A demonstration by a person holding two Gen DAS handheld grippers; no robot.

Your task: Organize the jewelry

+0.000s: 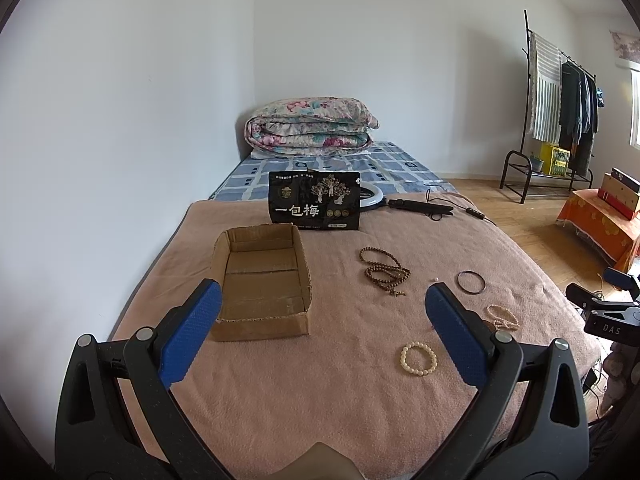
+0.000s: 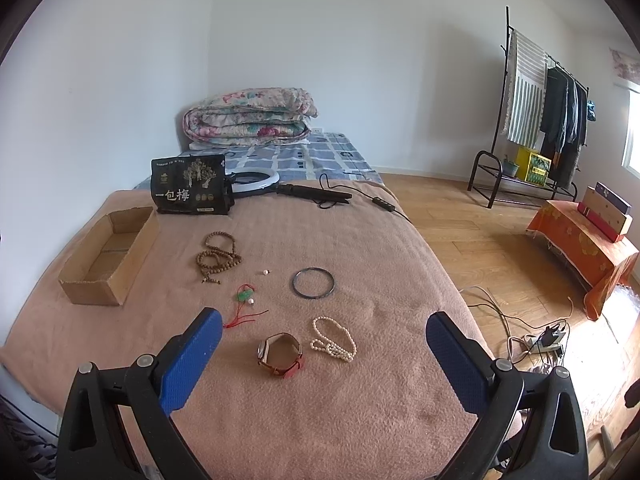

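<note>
Jewelry lies spread on a pink blanket. An empty cardboard tray [image 1: 260, 280] [image 2: 106, 258] sits at the left. Brown wooden beads [image 1: 384, 270] [image 2: 218, 256], a dark bangle [image 1: 471, 282] [image 2: 313, 283], a pearl strand [image 1: 503, 317] [image 2: 334, 340], a cream bead bracelet [image 1: 419, 359], a red-strapped watch [image 2: 281, 354], a green pendant on red cord [image 2: 244, 300] and a loose pearl [image 2: 265, 272] lie apart. My left gripper [image 1: 324, 312] is open above the blanket near the tray. My right gripper [image 2: 324, 336] is open, the watch and pearl strand lying ahead between its fingers.
A black snack bag [image 1: 315, 202] [image 2: 190, 192] stands behind the tray, with a ring light and cable [image 2: 280, 186] beside it. A folded quilt [image 1: 310, 128] lies at the bed's head. A clothes rack [image 2: 536, 120], an orange-covered stand [image 2: 588, 248] and floor cables [image 2: 536, 340] are at the right.
</note>
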